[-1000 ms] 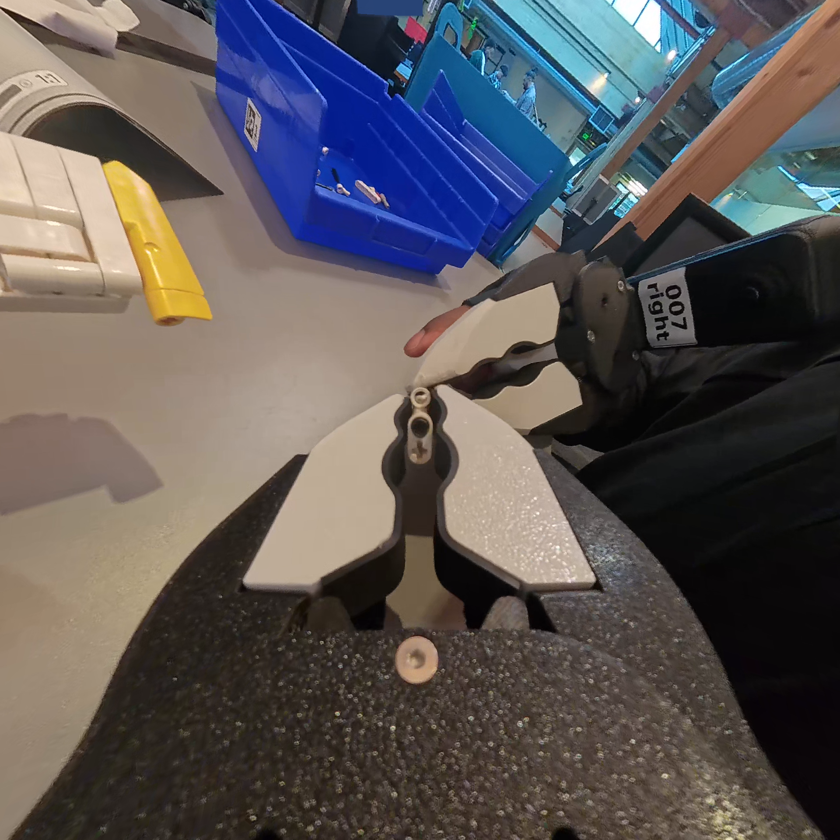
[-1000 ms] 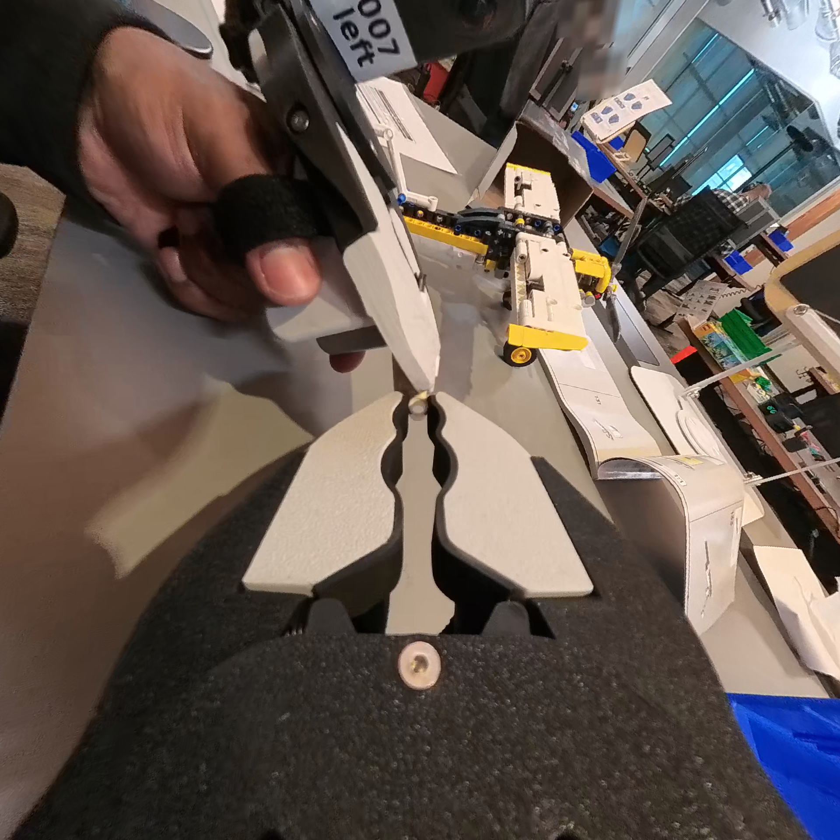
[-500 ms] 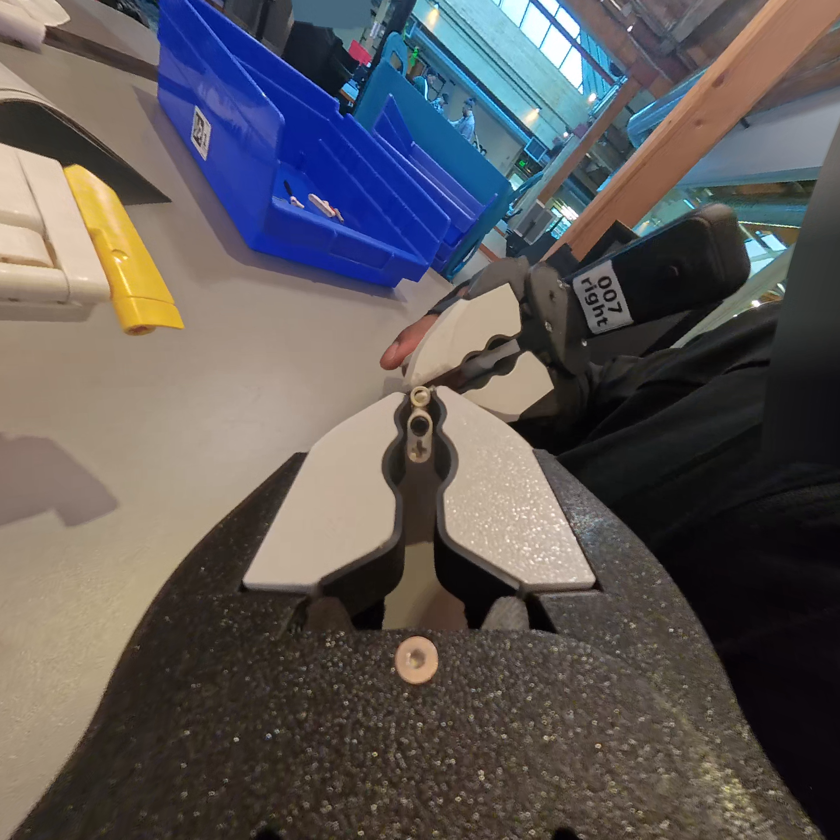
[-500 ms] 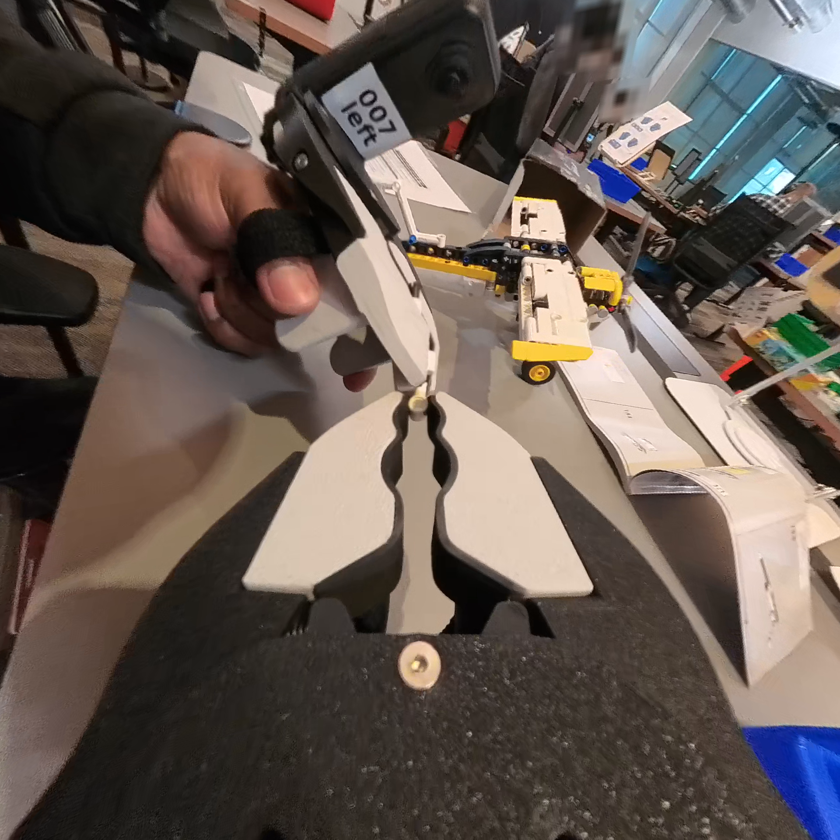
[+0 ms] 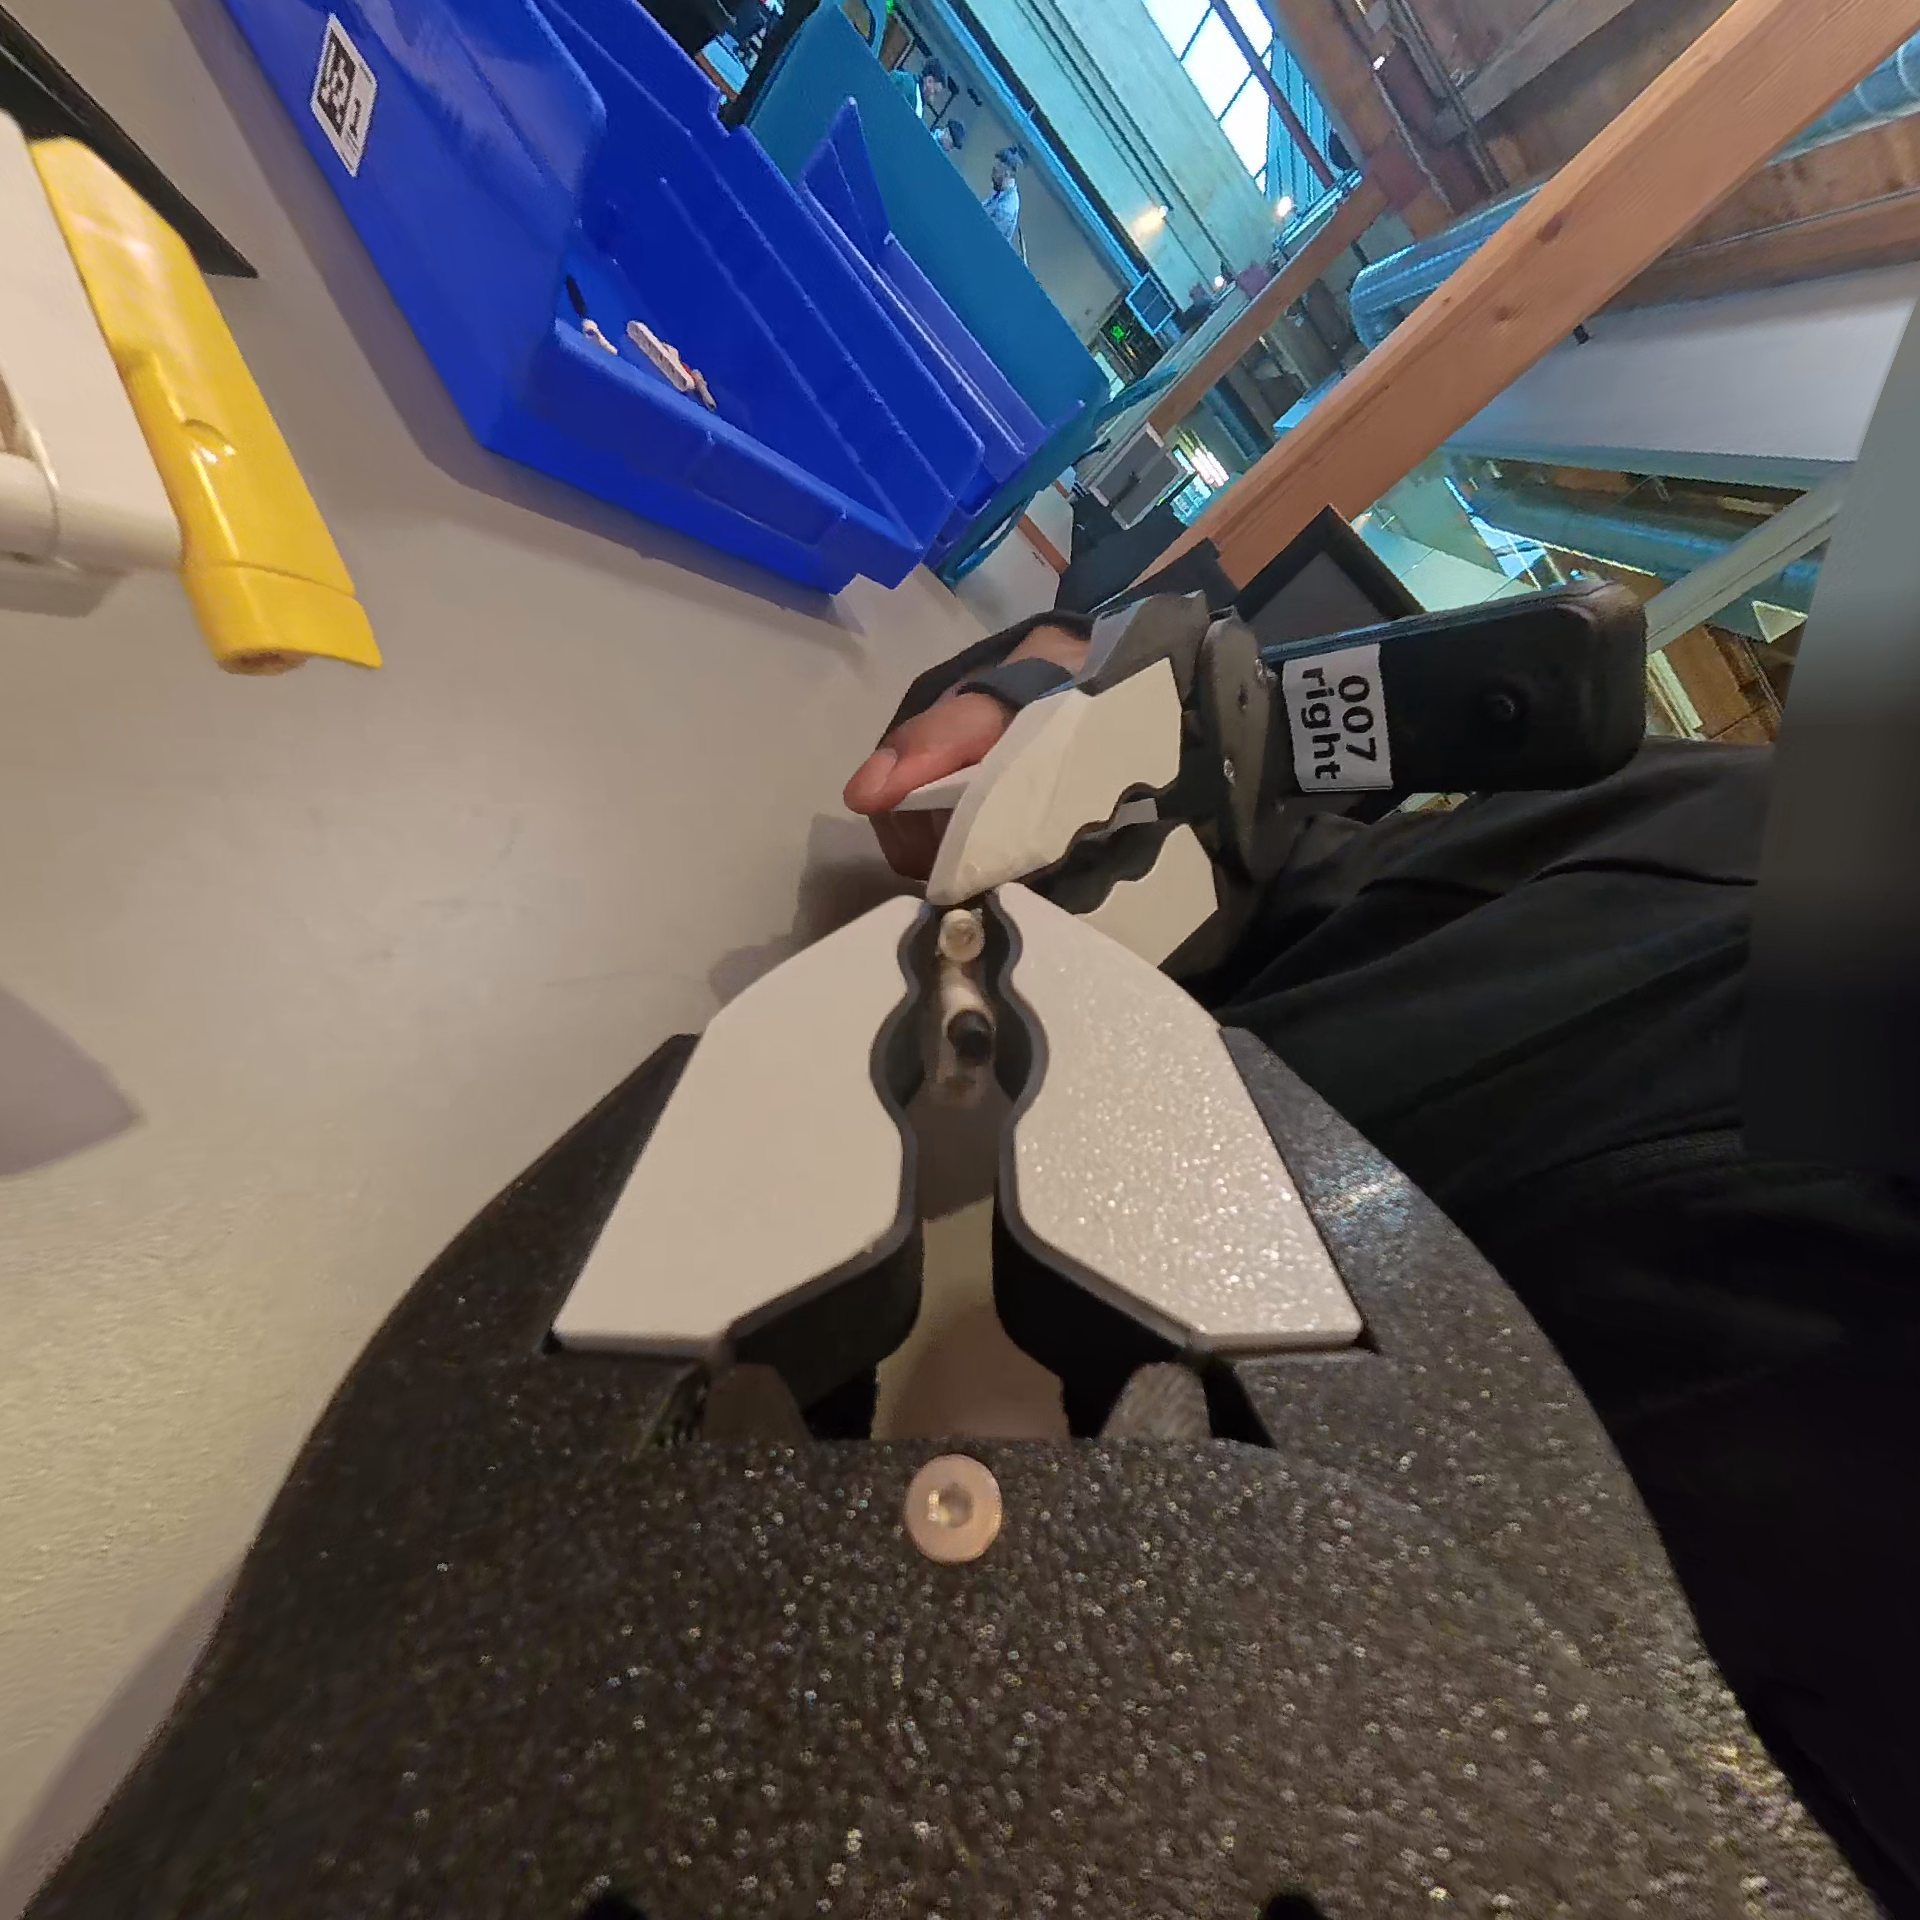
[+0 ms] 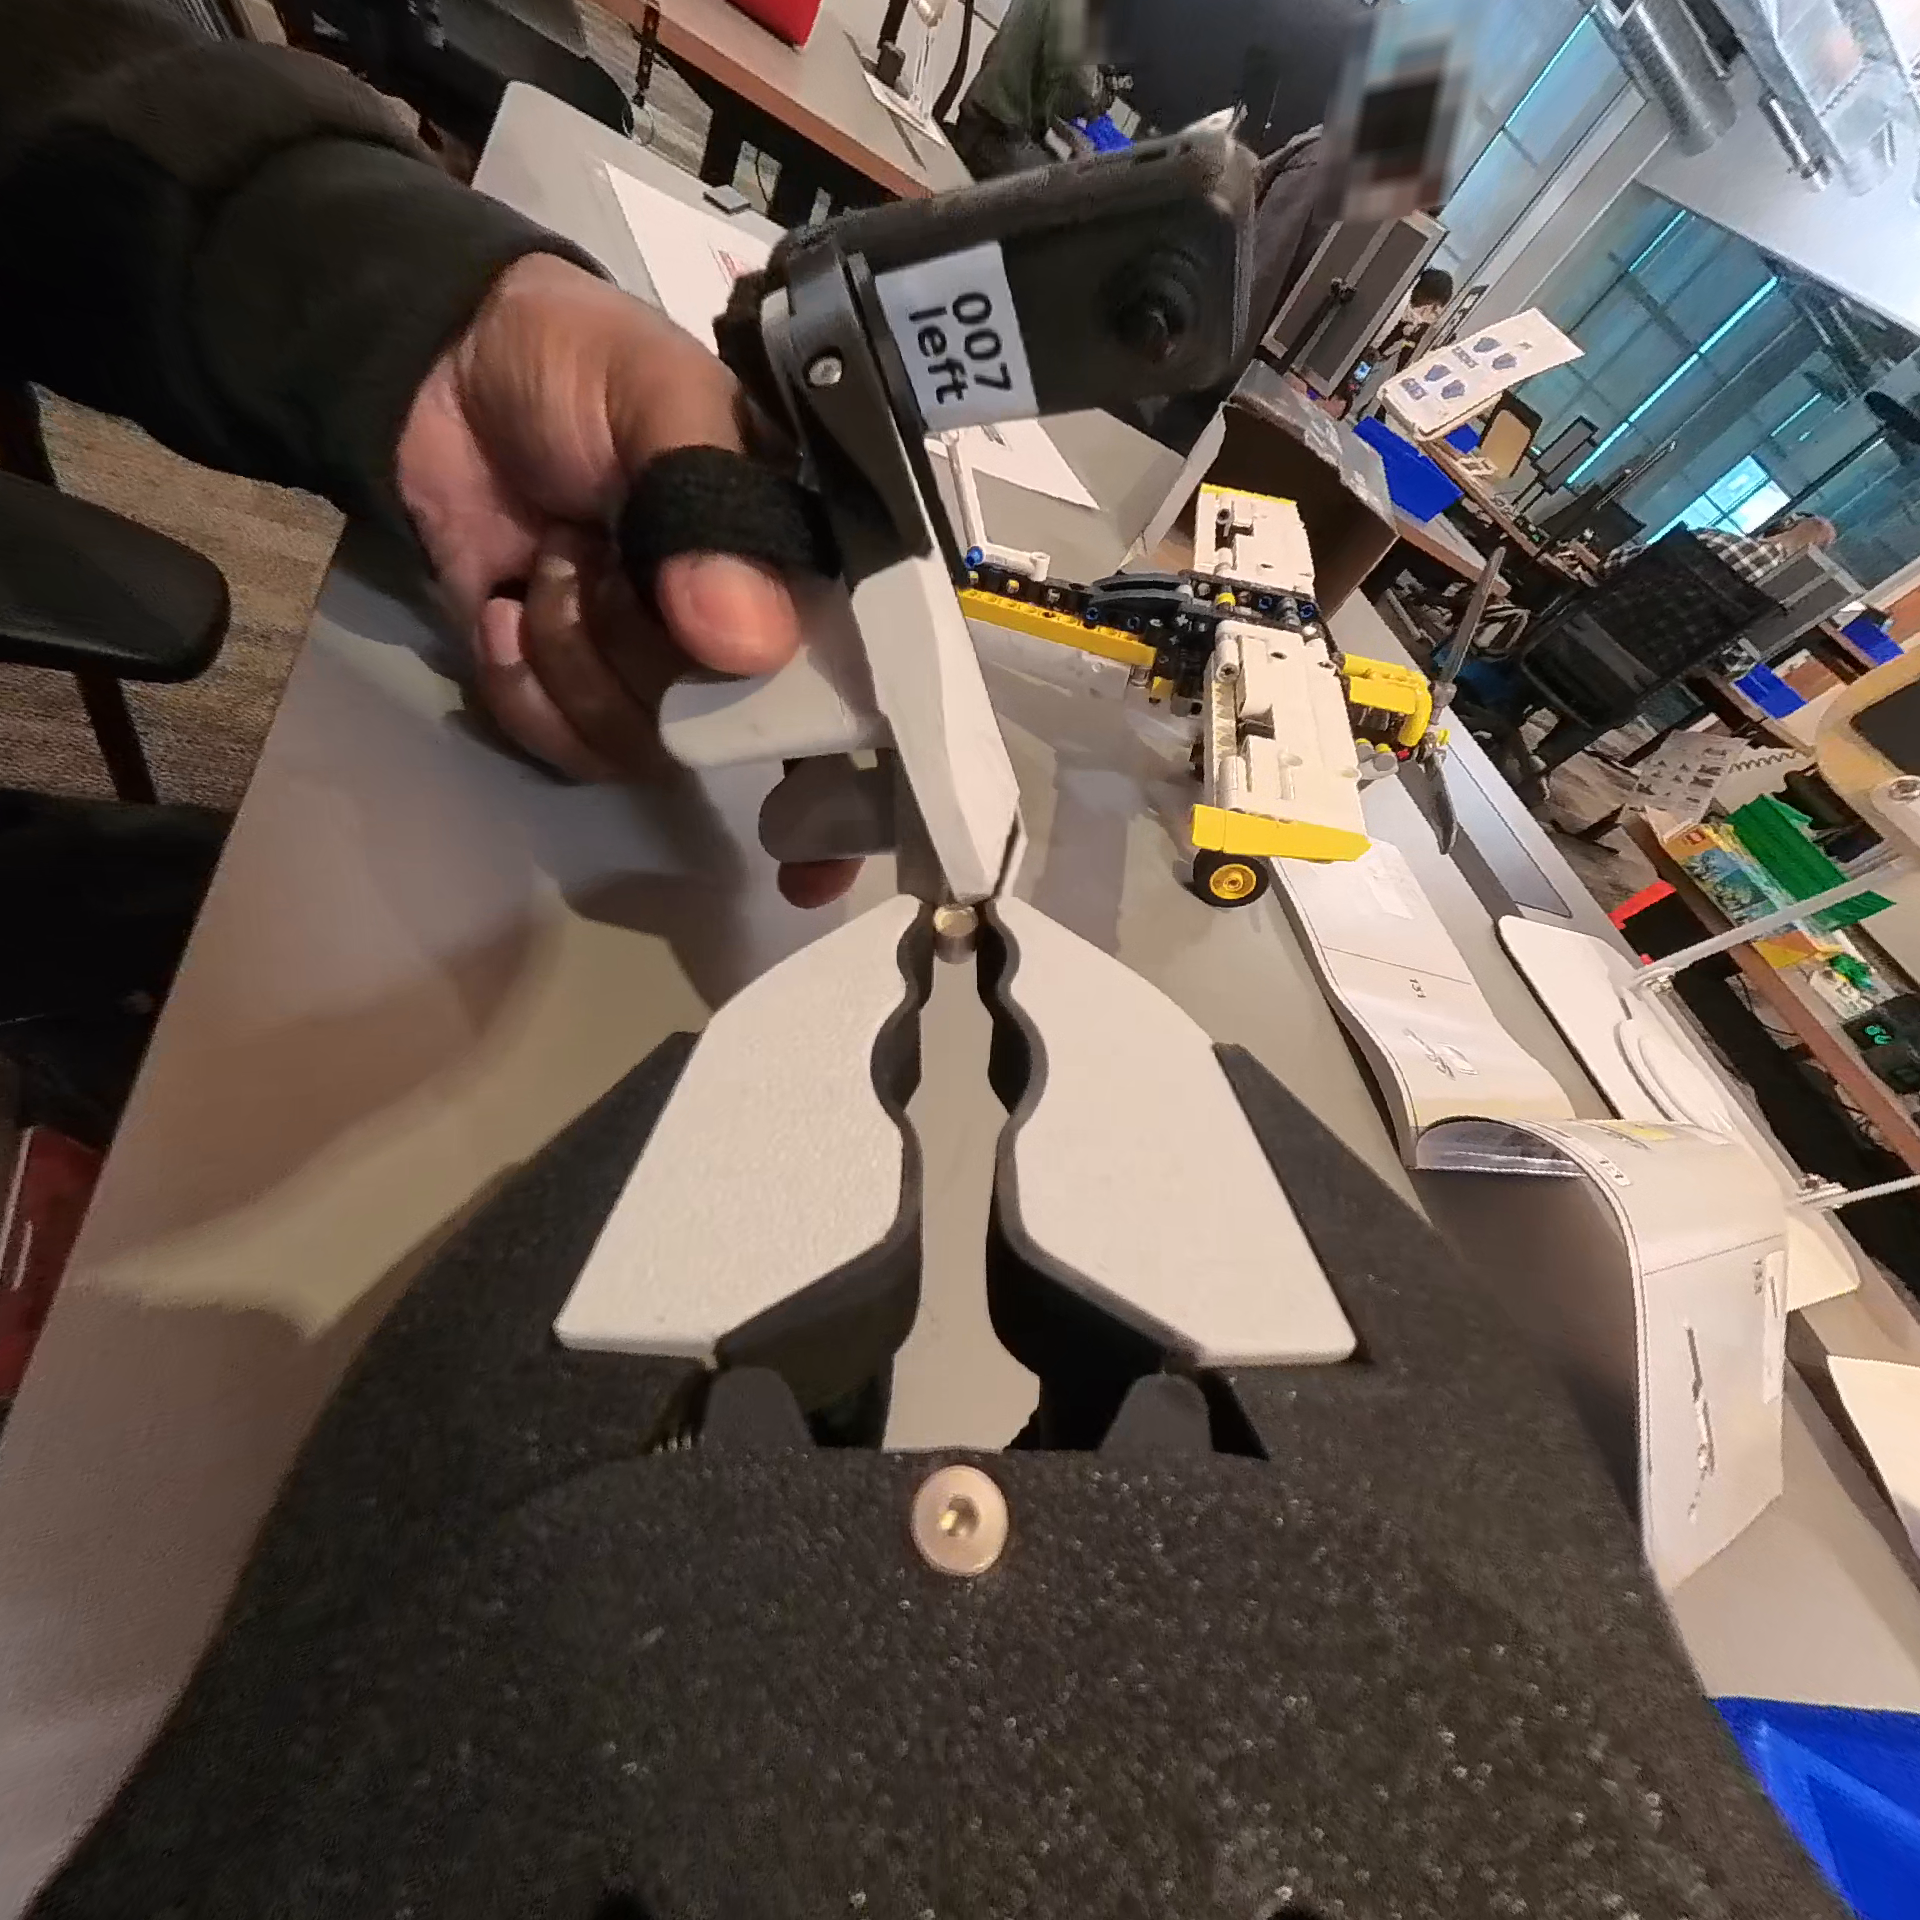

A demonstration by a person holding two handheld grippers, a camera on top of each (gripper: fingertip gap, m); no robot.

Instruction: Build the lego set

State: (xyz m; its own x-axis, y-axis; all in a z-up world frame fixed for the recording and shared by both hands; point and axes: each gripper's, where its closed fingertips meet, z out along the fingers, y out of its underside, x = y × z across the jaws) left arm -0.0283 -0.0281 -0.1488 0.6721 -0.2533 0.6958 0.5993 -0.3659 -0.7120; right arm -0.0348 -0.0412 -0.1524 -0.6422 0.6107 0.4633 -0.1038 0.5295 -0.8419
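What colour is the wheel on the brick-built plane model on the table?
The wheel is yellow with a black tyre, clearest in the right wrist view.

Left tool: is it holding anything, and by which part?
Yes: the left tool grips a small white beam near its front end, edgewise between its tips.

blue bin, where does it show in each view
Left wrist view: the blue bin lies upper left on the grey table, beyond the yellow wing tip.
Right wrist view: only a blue corner at the bottom right edge, probably the bin.
Shared landmark: the two tongs meeting tip to tip at centre.
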